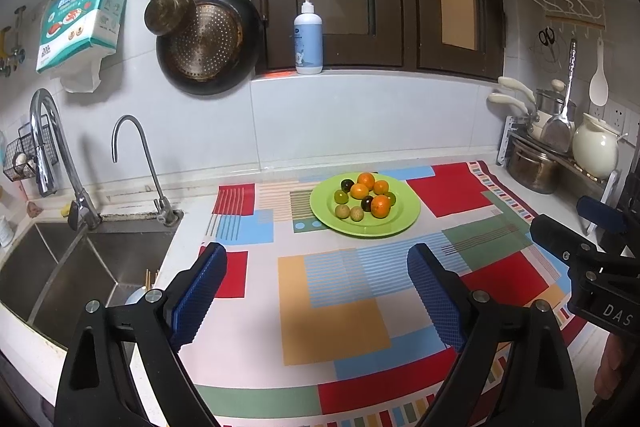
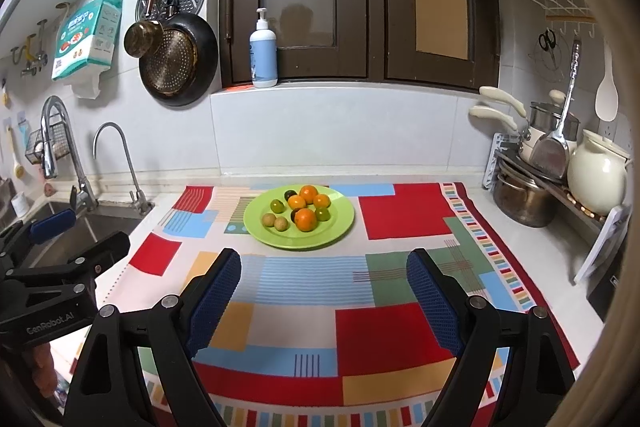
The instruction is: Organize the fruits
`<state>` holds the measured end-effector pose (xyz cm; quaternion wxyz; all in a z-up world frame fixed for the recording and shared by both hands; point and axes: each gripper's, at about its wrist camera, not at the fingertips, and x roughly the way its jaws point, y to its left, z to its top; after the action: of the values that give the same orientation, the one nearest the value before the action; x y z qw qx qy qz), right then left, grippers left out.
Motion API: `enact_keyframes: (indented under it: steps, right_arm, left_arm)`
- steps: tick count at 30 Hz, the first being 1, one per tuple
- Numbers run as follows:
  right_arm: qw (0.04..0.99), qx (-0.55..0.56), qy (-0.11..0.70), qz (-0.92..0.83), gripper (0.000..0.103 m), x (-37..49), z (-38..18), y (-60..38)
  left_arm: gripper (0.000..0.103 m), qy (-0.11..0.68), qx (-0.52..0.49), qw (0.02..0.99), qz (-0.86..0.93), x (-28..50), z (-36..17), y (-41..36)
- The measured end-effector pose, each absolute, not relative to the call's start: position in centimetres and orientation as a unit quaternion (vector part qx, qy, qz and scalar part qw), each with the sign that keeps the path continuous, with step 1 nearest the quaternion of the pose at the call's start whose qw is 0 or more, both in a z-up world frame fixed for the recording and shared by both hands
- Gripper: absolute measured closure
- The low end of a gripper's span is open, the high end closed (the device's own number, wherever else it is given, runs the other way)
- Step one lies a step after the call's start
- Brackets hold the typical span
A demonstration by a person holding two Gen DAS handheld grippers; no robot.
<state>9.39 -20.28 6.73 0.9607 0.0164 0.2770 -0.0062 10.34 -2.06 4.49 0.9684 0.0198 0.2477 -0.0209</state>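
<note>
A green plate (image 1: 404,215) (image 2: 340,223) sits at the back of a patchwork cloth (image 1: 332,323) (image 2: 296,323). It holds several small fruits: orange ones (image 1: 380,206) (image 2: 306,219), green and dark ones (image 1: 341,195) (image 2: 277,205) and tan ones (image 1: 343,211) (image 2: 269,219). My left gripper (image 1: 316,267) is open and empty above the cloth, well short of the plate. My right gripper (image 2: 324,271) is open and empty too, just in front of the plate. Each gripper shows at the edge of the other's view: the right one (image 1: 580,227), the left one (image 2: 80,231).
A steel sink (image 1: 72,267) with two taps (image 1: 132,155) lies left of the cloth. Pans (image 1: 208,39) hang on the wall. A pump bottle (image 1: 308,39) stands on the sill. Pots and a cream jar (image 1: 594,147) (image 2: 596,179) crowd the right rack.
</note>
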Motion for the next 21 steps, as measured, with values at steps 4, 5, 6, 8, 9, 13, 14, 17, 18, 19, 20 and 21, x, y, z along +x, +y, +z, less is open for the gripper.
enact_keyframes:
  steps: [4, 5, 6, 8, 9, 13, 14, 17, 18, 19, 20, 21]
  right_arm:
    - [0.96, 0.017, 0.279, -0.004, 0.018, 9.8, 6.7, -20.3]
    - [0.96, 0.017, 0.279, -0.004, 0.018, 9.9, 6.7, -20.3]
    - [0.96, 0.017, 0.28, -0.004, 0.018, 10.0, 6.6, -20.3]
    - [0.96, 0.019, 0.281, -0.003, 0.017, 10.1, 6.6, -20.4]
    - [0.959, 0.018, 0.281, -0.003, 0.018, 10.1, 6.6, -20.4]
    - [0.959, 0.018, 0.282, -0.005, 0.018, 10.3, 6.6, -20.3]
    - [0.959, 0.019, 0.281, -0.005, 0.018, 10.3, 6.6, -20.2]
    - [0.959, 0.019, 0.283, -0.002, 0.018, 10.5, 6.6, -20.2]
    - [0.959, 0.019, 0.283, -0.002, 0.018, 10.6, 6.5, -20.2]
    - [0.959, 0.019, 0.284, -0.001, 0.018, 10.7, 6.5, -20.3]
    - [0.959, 0.02, 0.284, 0.0, 0.018, 10.7, 6.5, -20.3]
    - [0.959, 0.019, 0.284, 0.0, 0.018, 10.8, 6.5, -20.3]
  left_arm:
    - [0.01, 0.248, 0.022, 0.968, -0.019, 10.5, 4.5, -2.1]
    - [0.01, 0.248, 0.022, 0.968, -0.019, 10.6, 4.5, -2.1]
    - [0.01, 0.248, 0.021, 0.968, -0.018, 10.5, 4.5, -2.1]
    - [0.01, 0.249, 0.022, 0.968, -0.017, 10.6, 4.4, -2.1]
    - [0.01, 0.249, 0.022, 0.968, -0.017, 10.6, 4.4, -2.1]
    - [0.01, 0.25, 0.022, 0.968, -0.018, 10.8, 4.3, -2.1]
    - [0.01, 0.251, 0.021, 0.968, -0.018, 10.8, 4.3, -2.1]
    - [0.01, 0.251, 0.022, 0.968, -0.018, 10.9, 4.3, -2.1]
    - [0.01, 0.251, 0.021, 0.968, -0.018, 10.9, 4.3, -2.0]
    - [0.01, 0.251, 0.021, 0.967, -0.018, 10.9, 4.3, -2.1]
    - [0.01, 0.252, 0.021, 0.967, -0.018, 10.9, 4.3, -2.1]
    - [0.01, 0.251, 0.021, 0.968, -0.017, 10.9, 4.3, -2.0]
